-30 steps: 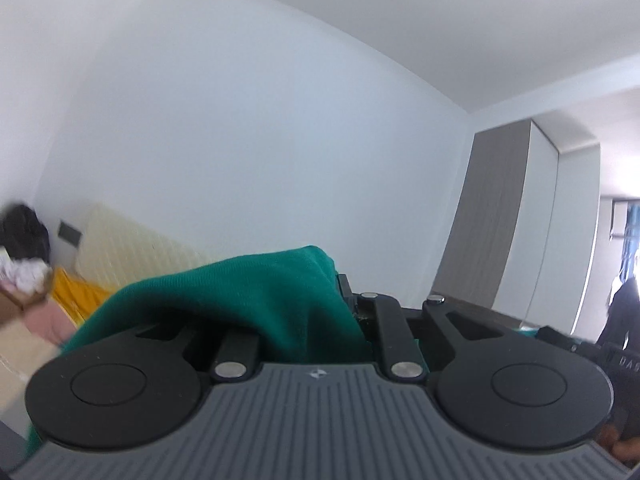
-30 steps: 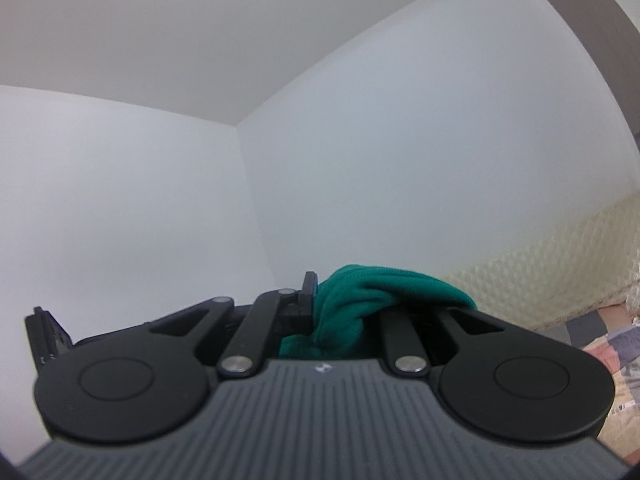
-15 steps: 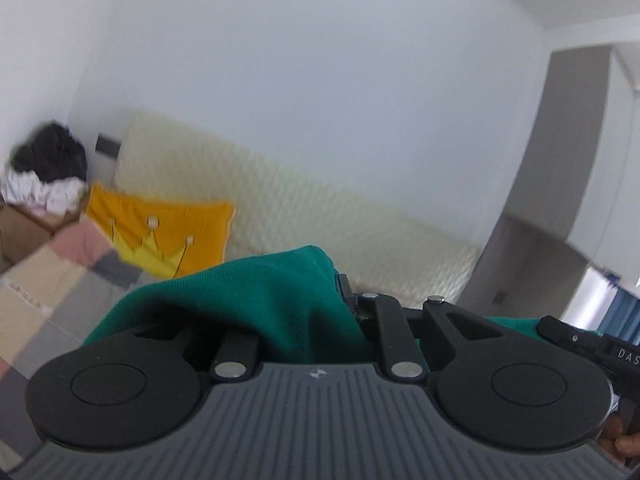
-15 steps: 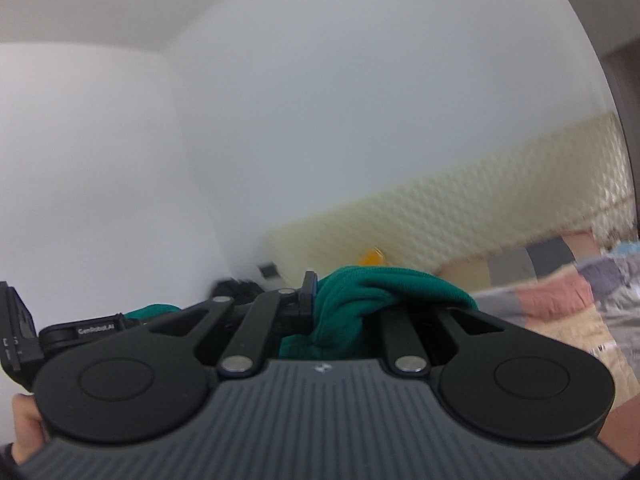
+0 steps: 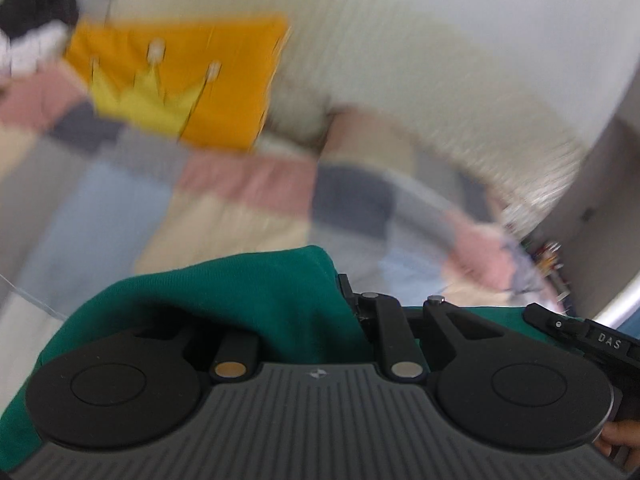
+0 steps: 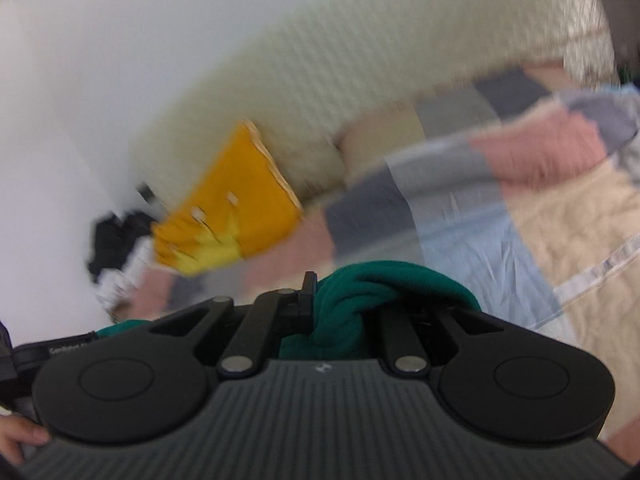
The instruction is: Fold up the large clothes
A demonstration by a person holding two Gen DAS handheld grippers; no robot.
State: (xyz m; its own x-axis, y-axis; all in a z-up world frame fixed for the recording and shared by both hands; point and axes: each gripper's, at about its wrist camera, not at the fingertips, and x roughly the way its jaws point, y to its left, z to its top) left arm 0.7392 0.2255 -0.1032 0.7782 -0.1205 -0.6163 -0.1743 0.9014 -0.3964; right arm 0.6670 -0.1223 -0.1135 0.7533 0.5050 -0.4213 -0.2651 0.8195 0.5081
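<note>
A dark green garment (image 5: 256,300) is bunched over my left gripper (image 5: 344,300), whose jaws are shut on the cloth; the fabric hides the left finger. In the right wrist view the same green garment (image 6: 360,300) is pinched in a thick fold by my right gripper (image 6: 336,300), also shut on it. Each view catches the other gripper at its edge, with more green cloth (image 5: 480,314) stretched between the two. Both grippers hang above a patchwork bed cover (image 6: 520,208), tilted down toward it. Motion blur smears the background.
An orange pillow (image 5: 180,80) with a yellow crown leans on the cream quilted headboard (image 5: 420,60) at the bed's head. A dark pile of clothes (image 6: 116,240) sits beside the bed. A grey wardrobe (image 5: 600,200) stands at the right. A hand (image 6: 20,436) grips a handle.
Both views have swung from the wall and ceiling down to the bed as both grippers dropped and pitched forward. The green garment stays clamped in both.
</note>
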